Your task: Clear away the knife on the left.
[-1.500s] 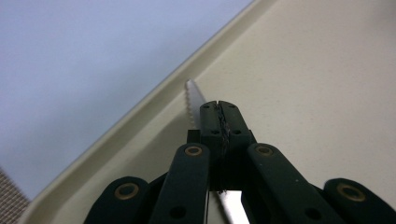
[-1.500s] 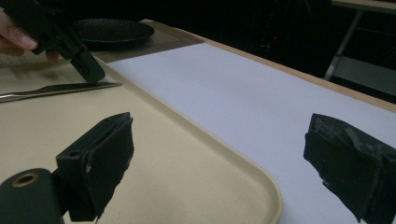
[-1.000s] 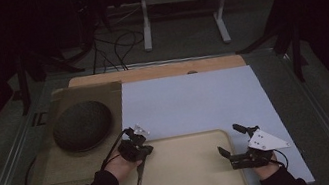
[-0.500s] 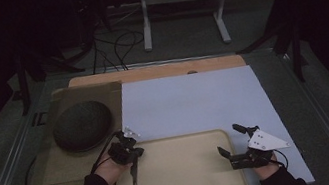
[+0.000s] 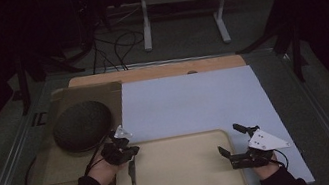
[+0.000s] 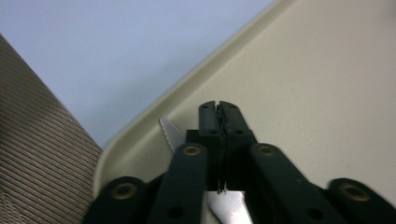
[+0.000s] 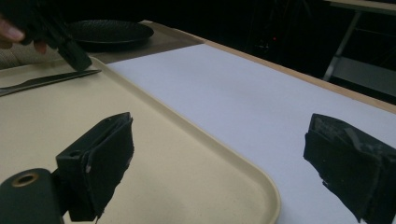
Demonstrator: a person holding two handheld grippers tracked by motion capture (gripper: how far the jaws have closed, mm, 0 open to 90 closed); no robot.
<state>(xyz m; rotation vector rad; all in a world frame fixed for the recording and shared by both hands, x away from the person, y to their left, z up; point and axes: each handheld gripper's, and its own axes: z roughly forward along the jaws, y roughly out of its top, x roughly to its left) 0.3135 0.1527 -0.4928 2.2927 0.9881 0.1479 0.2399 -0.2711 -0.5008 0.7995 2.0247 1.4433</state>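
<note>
The left tool [image 5: 127, 152] has its jaws pressed together, while the right tool [image 5: 229, 141] rests with jaws spread wide apart.

The right gripper [image 7: 224, 168] holds its two black jaws wide apart, one over the beige tray [image 7: 196, 154] and the other over the white sheet [image 7: 243, 98], with the tray's rounded rim between them. Far off at upper left, the left gripper [image 7: 70, 53] tips down onto a knife [image 7: 44, 81] lying flat on the tray. Behind it sits a dark plate [image 7: 109, 31].
</note>
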